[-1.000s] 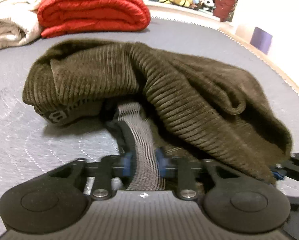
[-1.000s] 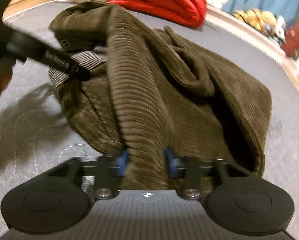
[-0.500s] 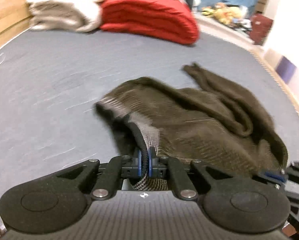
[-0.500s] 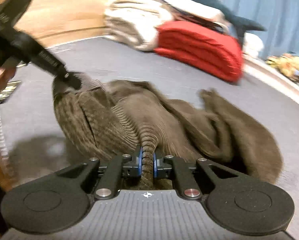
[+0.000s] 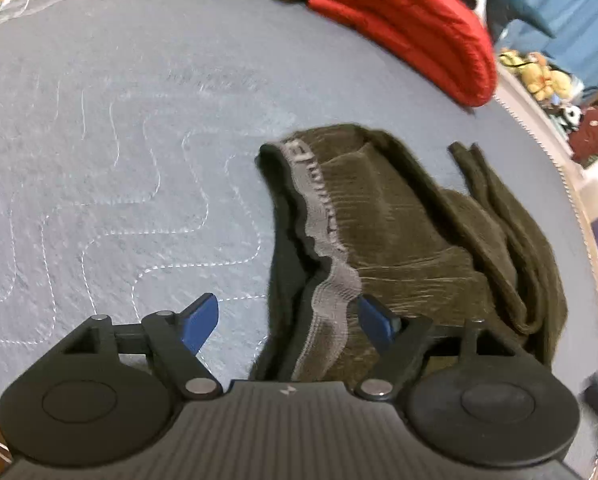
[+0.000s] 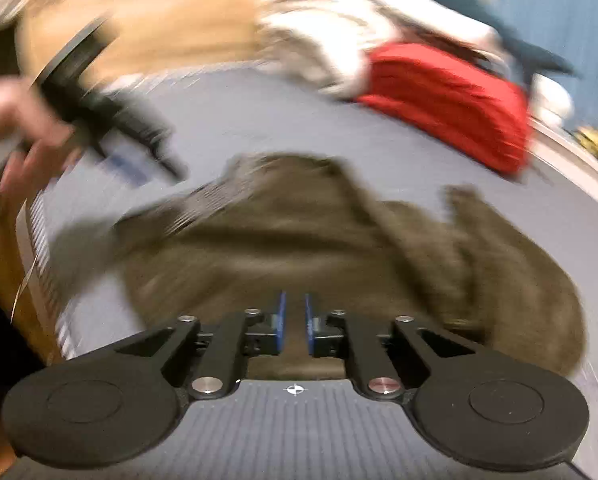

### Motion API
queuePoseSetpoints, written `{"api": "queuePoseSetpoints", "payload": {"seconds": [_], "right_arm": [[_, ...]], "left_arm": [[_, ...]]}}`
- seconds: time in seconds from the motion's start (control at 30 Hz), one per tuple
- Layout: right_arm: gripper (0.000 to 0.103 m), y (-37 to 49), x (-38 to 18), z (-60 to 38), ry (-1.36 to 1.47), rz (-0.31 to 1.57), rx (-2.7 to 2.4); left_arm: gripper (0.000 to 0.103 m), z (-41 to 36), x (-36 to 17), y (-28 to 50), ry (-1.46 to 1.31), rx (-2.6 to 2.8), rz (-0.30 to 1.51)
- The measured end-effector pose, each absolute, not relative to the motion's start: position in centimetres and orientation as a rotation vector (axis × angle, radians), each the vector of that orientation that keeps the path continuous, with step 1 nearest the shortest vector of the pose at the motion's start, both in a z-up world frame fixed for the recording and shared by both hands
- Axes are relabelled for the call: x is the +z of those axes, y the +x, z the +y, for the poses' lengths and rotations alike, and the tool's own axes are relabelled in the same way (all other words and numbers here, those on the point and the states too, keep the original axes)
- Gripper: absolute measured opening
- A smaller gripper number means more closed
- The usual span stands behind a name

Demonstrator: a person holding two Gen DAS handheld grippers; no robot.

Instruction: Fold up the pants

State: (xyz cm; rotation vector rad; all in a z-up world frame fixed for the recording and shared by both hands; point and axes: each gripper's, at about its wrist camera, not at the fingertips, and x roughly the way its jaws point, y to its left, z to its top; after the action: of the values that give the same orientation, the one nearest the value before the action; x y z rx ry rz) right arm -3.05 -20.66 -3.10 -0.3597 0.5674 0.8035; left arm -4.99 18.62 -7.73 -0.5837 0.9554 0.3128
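On the grey quilted bed (image 5: 111, 128) the soft, limp corduroy pants (image 5: 399, 232) lie bunched, best gripped at the waistband (image 5: 319, 208), as left tongs (image 5: 289, 320) have just opened wide off it and right tongs (image 6: 293, 322), barely parted, have just loosened, cloth beneath.

One pants (image 5: 399, 240), one red quilt (image 5: 411, 28), two tongs (image 5: 287, 320).

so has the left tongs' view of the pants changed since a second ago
Yes. The left tongs have just opened, releasing the grey waistband; the pants now lie flatter, farther from the red blanket.
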Motion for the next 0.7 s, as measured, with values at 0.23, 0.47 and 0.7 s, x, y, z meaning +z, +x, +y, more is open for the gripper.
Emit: {"api": "queuePoseSetpoints", "payload": {"seconds": [0.23, 0.47, 0.7], "right_arm": [[0.064, 6.1, 0.6, -29.2, -0.133, 0.586, 0.415], [0.068, 10.2, -7.4, -27.9, -0.243, 0.754, 0.395], [0.055, 11.9, -10.8, -26.2, -0.329, 0.795, 0.371]], "left_arm": [[0.085, 16.3, -10.4, -1.6, -0.514, 0.303, 1.074], [0.085, 15.6, -12.2, 1.1, -0.514, 0.347, 1.107], [0.085, 14.2, -13.4, 2.4, -0.478, 0.352, 1.108]]}}
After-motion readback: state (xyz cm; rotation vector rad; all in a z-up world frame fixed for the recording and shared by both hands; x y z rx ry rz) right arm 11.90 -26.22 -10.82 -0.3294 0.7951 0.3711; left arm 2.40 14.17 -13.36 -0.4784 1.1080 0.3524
